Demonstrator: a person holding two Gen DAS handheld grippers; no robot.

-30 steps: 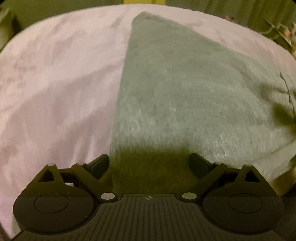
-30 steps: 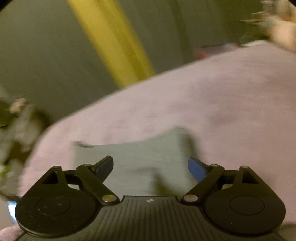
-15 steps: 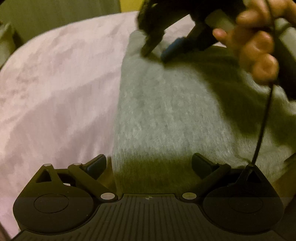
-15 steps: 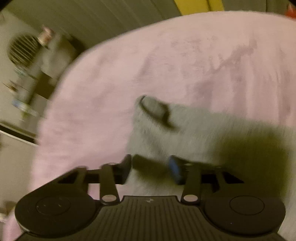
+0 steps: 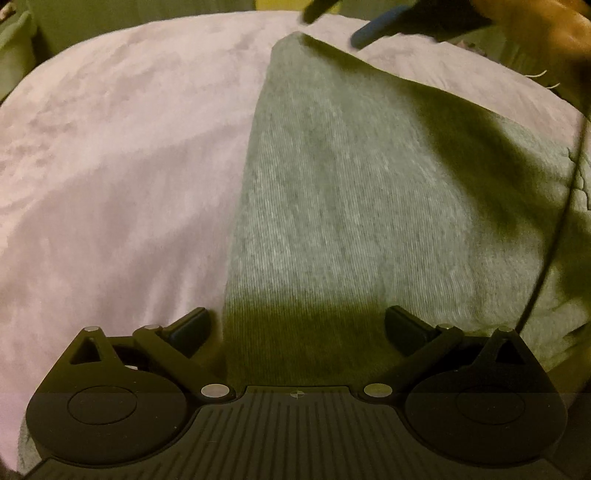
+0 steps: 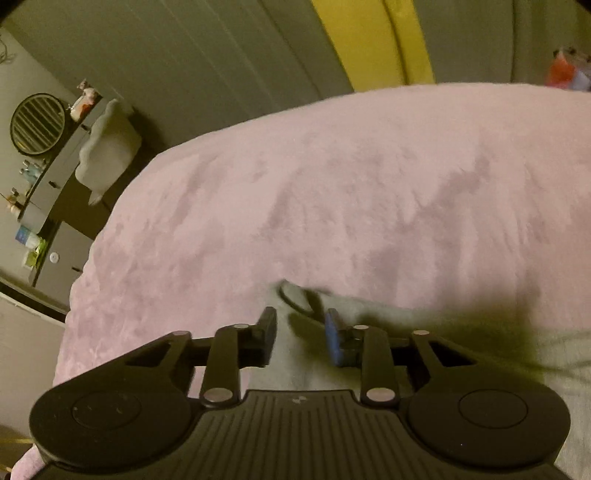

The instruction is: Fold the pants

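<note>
Grey pants [image 5: 332,203] lie flat on a pink blanket [image 5: 110,166], narrowing to a far corner. My left gripper [image 5: 297,317] stands wide open, its fingers straddling the near left edge of the cloth without pressing it. At the top of the left wrist view, my right gripper [image 5: 332,26] hovers just over that far corner, held by a hand [image 5: 535,29]. In its own view the right gripper [image 6: 300,321] has a narrow gap and its jaws are opening. Grey cloth [image 6: 295,369] shows between the fingers, but the pads do not press it.
The pink blanket [image 6: 369,184] covers the whole bed and drops off at the left. Beyond it stand a dresser with a round mirror [image 6: 37,123] and a white cloth [image 6: 107,155]. A yellow strip [image 6: 369,44] runs down the wall. A black cable [image 5: 554,240] hangs at the right.
The right gripper swung in over the far corner of the pants, narrowed its jaws, then drew back towards the far edge. The left gripper stayed put, wide open.
</note>
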